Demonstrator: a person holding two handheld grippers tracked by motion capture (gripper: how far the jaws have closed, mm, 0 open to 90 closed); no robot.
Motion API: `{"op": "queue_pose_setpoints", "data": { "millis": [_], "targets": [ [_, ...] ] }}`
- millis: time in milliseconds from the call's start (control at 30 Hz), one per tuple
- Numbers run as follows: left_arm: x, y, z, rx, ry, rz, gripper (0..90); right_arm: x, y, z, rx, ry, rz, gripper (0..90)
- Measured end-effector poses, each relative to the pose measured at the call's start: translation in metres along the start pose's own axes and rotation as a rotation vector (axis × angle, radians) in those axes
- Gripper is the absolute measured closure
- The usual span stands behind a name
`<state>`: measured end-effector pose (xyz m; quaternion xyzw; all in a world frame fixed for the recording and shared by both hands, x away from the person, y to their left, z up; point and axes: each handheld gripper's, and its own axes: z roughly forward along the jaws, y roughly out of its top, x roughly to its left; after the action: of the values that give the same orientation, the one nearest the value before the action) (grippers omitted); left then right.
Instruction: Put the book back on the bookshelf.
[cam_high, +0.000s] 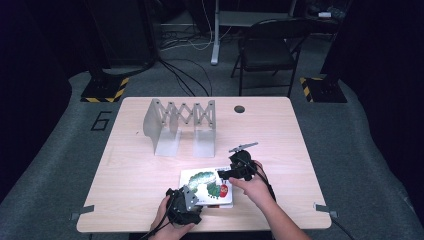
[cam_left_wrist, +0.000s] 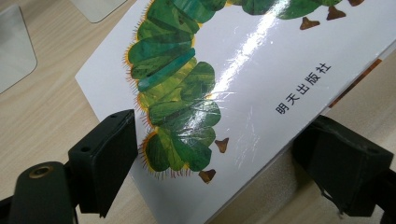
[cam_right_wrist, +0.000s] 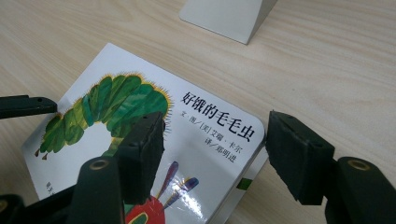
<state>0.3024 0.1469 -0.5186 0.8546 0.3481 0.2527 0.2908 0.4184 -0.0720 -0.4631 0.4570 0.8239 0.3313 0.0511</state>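
High view: picture book (cam_high: 206, 186) flat near table (cam_high: 130, 165) front edge, left gripper (cam_high: 186, 202) and right gripper (cam_high: 231, 173) over its corners. Left gripper view: jaws straddle the lifted book corner; contact unclear. Right gripper view: jaws partly open, astride book corner, not pinching.

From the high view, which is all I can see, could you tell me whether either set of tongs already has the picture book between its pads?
Observer: Yes. In the left gripper view the left tongs stand apart with one corner of the picture book between them. I cannot tell whether the pads press on it.
Operator: Thank you. And the right tongs, please?
Observer: The right tongs are open astride the book's edge near another corner. One pad is above the cover beside the black printed title, and the other is above the bare table.
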Motion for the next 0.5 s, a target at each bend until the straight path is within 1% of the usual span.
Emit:
{"op": "queue_pose_setpoints", "data": {
  "millis": [33, 67, 100, 133, 167, 200, 267, 300, 367, 433, 500],
  "targets": [
    [-0.0002, -0.0002, 0.0002, -0.003, 0.008, 0.001, 14.2, 0.0000, 0.0000, 0.0002, 0.001, -0.001, 0.000, 36.9],
    [0.0003, -0.0003, 0.0000, -0.003, 0.001, 0.002, 14.3, -0.0001, 0.0000, 0.0003, 0.003, 0.000, 0.002, 36.8],
    [0.0009, -0.0006, 0.0003, -0.008, -0.009, 0.000, 14.4, 0.0006, 0.0002, 0.0003, 0.011, 0.004, 0.016, 36.8],
    [0.0009, -0.0012, 0.0006, -0.017, -0.003, 0.002, 14.4, 0.0003, 0.0001, 0.0005, 0.013, 0.004, 0.017, 36.7],
    [0.0007, -0.0017, 0.0011, -0.026, -0.002, -0.001, 14.5, 0.0002, 0.0000, 0.0017, 0.010, 0.004, 0.028, 36.3],
    [0.0011, -0.0018, 0.0007, -0.021, -0.003, 0.002, 14.6, -0.0013, -0.0001, 0.0027, 0.019, 0.008, 0.020, 35.6],
    [0.0013, -0.0020, 0.0009, -0.024, -0.006, 0.001, 14.7, -0.0028, -0.0001, 0.0044, 0.023, 0.013, 0.023, 35.2],
    [0.0013, -0.0023, 0.0013, -0.029, -0.005, 0.000, 14.7, -0.0036, 0.0000, 0.0052, 0.020, 0.011, 0.020, 34.9],
    [0.0013, -0.0025, 0.0013, -0.031, -0.008, 0.000, 14.7, -0.0039, 0.0002, 0.0053, 0.023, 0.014, 0.030, 34.3],
    [0.0011, -0.0025, 0.0013, -0.031, -0.006, -0.001, 14.7, -0.0039, 0.0000, 0.0046, 0.023, 0.009, 0.022, 33.3],
    [0.0010, -0.0026, 0.0014, -0.032, -0.005, -0.002, 14.7, -0.0032, 0.0017, 0.0031, 0.018, 0.003, 0.042, 32.0]
  ]
}}
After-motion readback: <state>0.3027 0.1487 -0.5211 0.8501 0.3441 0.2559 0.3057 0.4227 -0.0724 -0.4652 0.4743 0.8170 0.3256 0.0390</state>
